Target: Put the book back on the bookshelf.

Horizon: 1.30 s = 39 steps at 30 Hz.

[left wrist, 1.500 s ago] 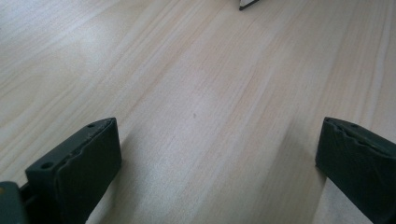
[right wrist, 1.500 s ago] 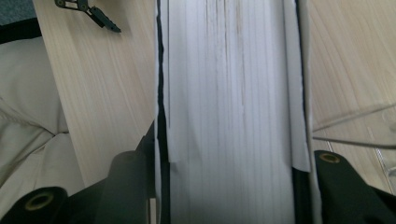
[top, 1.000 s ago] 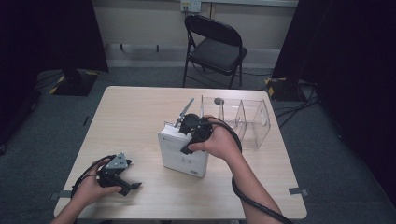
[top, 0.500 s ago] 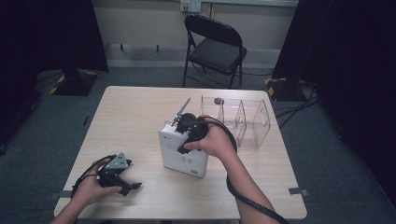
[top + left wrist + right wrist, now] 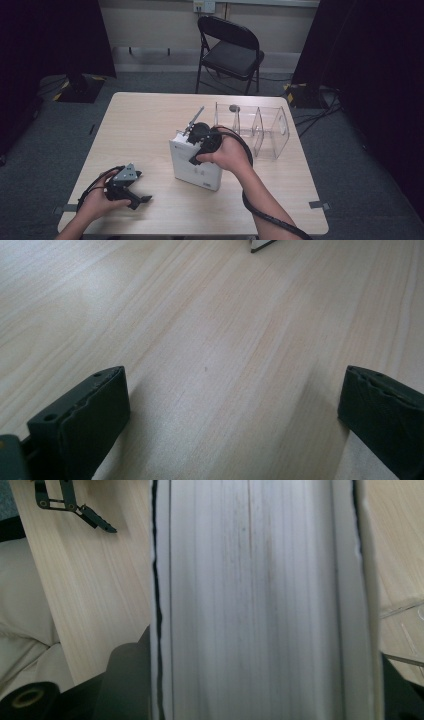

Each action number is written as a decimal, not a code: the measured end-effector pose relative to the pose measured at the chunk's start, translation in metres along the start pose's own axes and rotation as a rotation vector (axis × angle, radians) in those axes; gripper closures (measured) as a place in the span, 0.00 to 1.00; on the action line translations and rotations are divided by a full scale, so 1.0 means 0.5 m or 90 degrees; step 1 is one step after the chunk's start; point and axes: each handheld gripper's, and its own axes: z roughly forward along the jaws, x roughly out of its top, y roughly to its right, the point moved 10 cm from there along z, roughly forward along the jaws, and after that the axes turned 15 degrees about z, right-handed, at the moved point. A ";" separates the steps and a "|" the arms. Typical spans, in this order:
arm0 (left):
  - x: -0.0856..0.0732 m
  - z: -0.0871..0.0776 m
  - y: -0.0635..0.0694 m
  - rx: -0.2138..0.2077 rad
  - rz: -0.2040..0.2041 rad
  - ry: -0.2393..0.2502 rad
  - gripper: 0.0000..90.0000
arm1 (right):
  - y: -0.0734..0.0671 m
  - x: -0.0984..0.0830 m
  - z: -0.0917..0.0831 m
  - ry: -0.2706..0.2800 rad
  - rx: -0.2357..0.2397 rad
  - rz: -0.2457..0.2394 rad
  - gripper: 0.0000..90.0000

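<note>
Book stands upright on the table, its top edge clamped by the right hand-held gripper from above.

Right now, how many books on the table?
1: a white book standing upright mid-table, beside the clear divided holder, with the right claw closed on its top edge. None seems hidden.

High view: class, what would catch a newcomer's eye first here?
The white book stands upright at mid-table, with the right gripper clamped over its top edge; its jaws have just been closing on it. Right of it sits a clear divided rack, and the left gripper rests open on the table's near-left corner.
</note>
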 end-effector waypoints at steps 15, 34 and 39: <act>0.000 0.000 -0.001 0.003 0.001 -0.002 0.00 | 0.004 -0.005 -0.018 0.012 0.001 0.043 0.58; 0.000 0.000 -0.001 0.002 0.001 -0.002 0.00 | 0.035 -0.032 -0.070 0.024 0.001 0.088 0.58; 0.000 0.000 -0.001 0.003 0.001 -0.002 0.00 | 0.046 -0.046 -0.077 0.023 -0.003 0.102 0.58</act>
